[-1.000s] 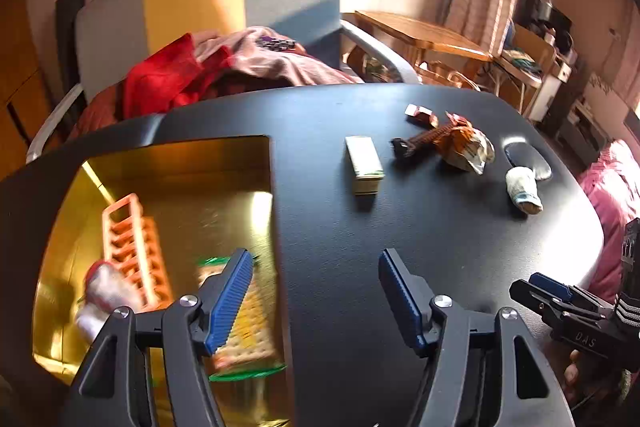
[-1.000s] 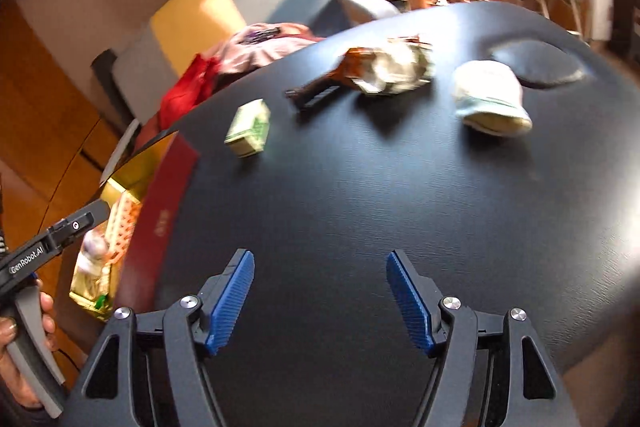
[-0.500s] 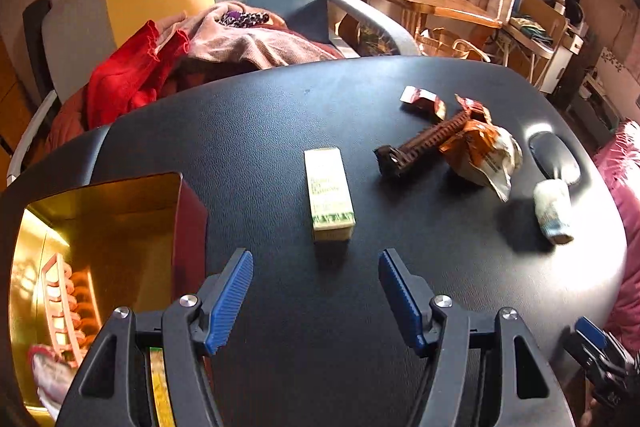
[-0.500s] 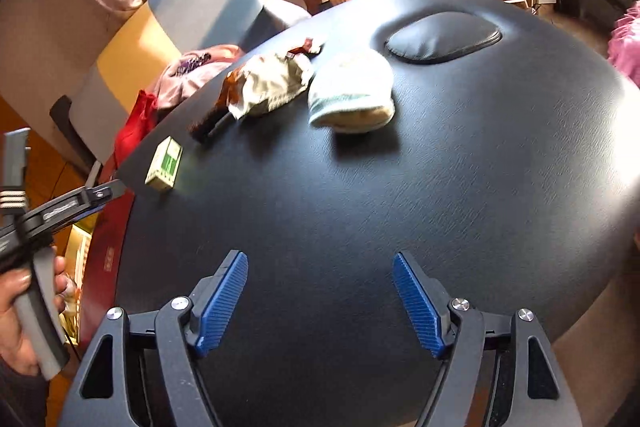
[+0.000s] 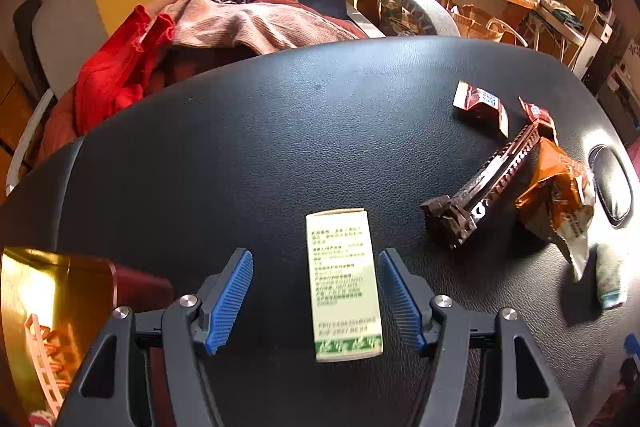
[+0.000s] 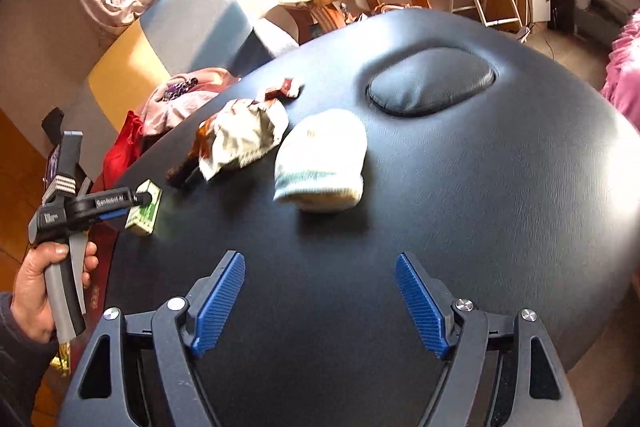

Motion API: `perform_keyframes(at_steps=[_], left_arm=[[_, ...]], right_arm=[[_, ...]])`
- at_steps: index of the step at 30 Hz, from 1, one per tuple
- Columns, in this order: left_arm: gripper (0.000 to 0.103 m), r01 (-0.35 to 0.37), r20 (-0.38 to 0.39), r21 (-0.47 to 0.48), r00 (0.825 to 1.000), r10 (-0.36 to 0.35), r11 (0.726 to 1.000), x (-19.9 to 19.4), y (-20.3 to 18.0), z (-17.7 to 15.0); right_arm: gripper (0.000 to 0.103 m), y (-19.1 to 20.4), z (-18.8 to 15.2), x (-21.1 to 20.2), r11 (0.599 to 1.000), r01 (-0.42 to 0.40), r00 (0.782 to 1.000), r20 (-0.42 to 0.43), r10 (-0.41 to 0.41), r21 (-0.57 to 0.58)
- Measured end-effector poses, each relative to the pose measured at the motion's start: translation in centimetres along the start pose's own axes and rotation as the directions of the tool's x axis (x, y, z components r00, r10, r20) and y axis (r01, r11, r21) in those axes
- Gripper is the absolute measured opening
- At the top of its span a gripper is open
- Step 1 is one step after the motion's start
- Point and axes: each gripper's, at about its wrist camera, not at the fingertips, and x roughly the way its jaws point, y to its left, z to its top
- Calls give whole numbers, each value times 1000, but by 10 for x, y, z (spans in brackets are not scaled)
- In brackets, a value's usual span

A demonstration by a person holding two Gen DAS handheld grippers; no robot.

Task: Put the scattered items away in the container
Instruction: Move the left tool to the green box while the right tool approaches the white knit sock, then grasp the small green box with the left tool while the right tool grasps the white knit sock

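A broad black padded table (image 5: 248, 147) fills the room's middle, an armchair heaped with red and pink clothes (image 5: 168, 39) behind it. At the table's near left corner sits the gold-lined container (image 5: 52, 291), an orange plastic rack (image 5: 44, 359) lying inside. Now the left gripper (image 5: 316, 297): jaws spread wide, straddling the green-and-white box (image 5: 342, 283), which lies flat on the table between the blue pads (image 5: 230, 301) with a clear gap on either side, so nothing is gripped. From the other side, a hand (image 6: 40, 287) holds that gripper by its handle, its tip at the box (image 6: 145, 209). The right gripper (image 6: 320, 301) hangs over bare tabletop, jaws wide apart and holding nothing. Ahead of it lies a rolled white sock (image 6: 322, 163), just beside a crumpled snack wrapper (image 6: 240, 139). A brown comb-like bar (image 5: 486, 183) rests against the wrapper's orange side (image 5: 558, 199), and two small red sweet wrappers (image 5: 480, 103) lie beyond.
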Motion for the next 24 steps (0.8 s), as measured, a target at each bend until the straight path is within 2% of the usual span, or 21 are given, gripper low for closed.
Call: perform_keyframes(at_steps=[3,7,10,13,14,15,16,24], left_arm=[[66,12,-2,-20,1000,-12,1000,8,1,1],[57,30,-2,-45,1000,-30,999,11,2,-3],[50,35,5,-37,999,-35,999,9,0,-7],[45,48,6,-26,999,-48,999,6,-2,-14],[42,53,6,-20,999,-52,998,5,-4,-17],[41,57,5,-13,998,-57,998,3,-5,-20],[40,63,3,-11,998,-63,998,1,-5,-23],[38,107,-10,2,994,-107,994,-19,-9,-60]], right_arm=[[79,-1,19,4,1000,9,999,36,-9,-8],[86,-1,44,20,1000,24,998,56,-23,-17],[86,-1,61,36,999,35,998,61,-33,-22],[87,5,68,59,998,45,999,16,-44,-48],[87,8,67,63,996,52,999,3,-52,-69],[82,11,64,67,994,58,998,-7,-59,-93],[69,15,62,71,991,65,998,-17,-67,-117],[68,47,18,56,972,17,997,-63,-33,-233]])
